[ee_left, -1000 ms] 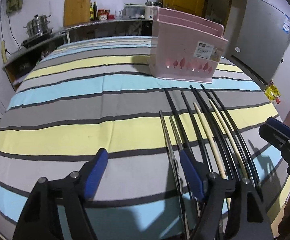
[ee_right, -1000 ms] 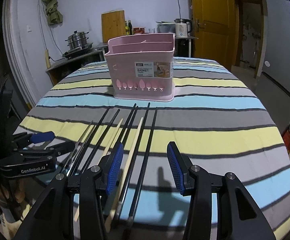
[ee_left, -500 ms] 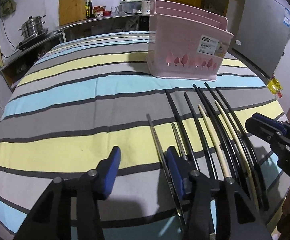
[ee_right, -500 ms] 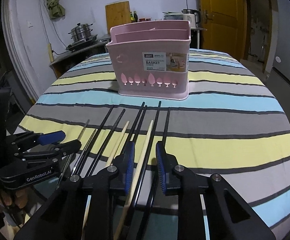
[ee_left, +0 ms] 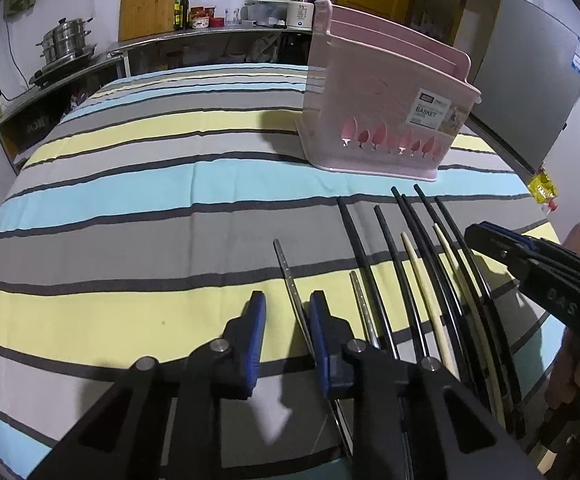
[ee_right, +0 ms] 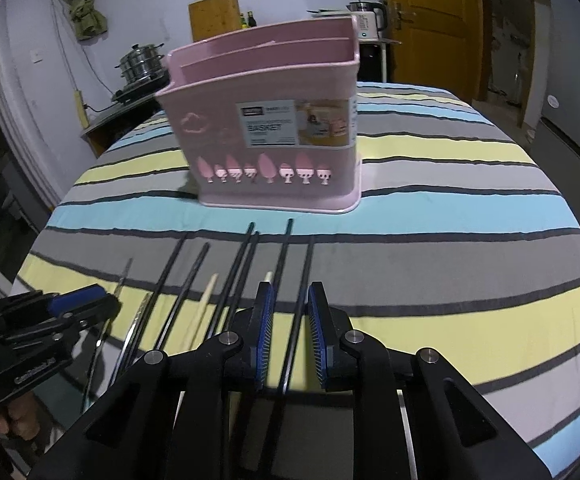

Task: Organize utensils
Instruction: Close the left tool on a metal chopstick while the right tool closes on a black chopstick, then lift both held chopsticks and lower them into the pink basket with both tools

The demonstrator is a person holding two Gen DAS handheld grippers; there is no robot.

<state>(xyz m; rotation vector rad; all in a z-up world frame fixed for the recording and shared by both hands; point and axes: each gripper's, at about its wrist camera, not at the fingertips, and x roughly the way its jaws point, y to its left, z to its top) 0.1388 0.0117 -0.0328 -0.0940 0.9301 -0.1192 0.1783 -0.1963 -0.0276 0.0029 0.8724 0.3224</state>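
Through the left wrist camera, my left gripper (ee_left: 285,332) straddles the outermost metal chopstick (ee_left: 290,280), jaws narrowly apart, gripping nothing; I'd centre before closing. Through the right, my right gripper (ee_right: 290,330) brackets a black chopstick (ee_right: 300,296) without contact, pink basket (ee_right: 273,136) beyond.

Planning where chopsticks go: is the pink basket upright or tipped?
Upright. The pink basket stands flat on the striped tablecloth, open top up. Its contents cannot be seen.
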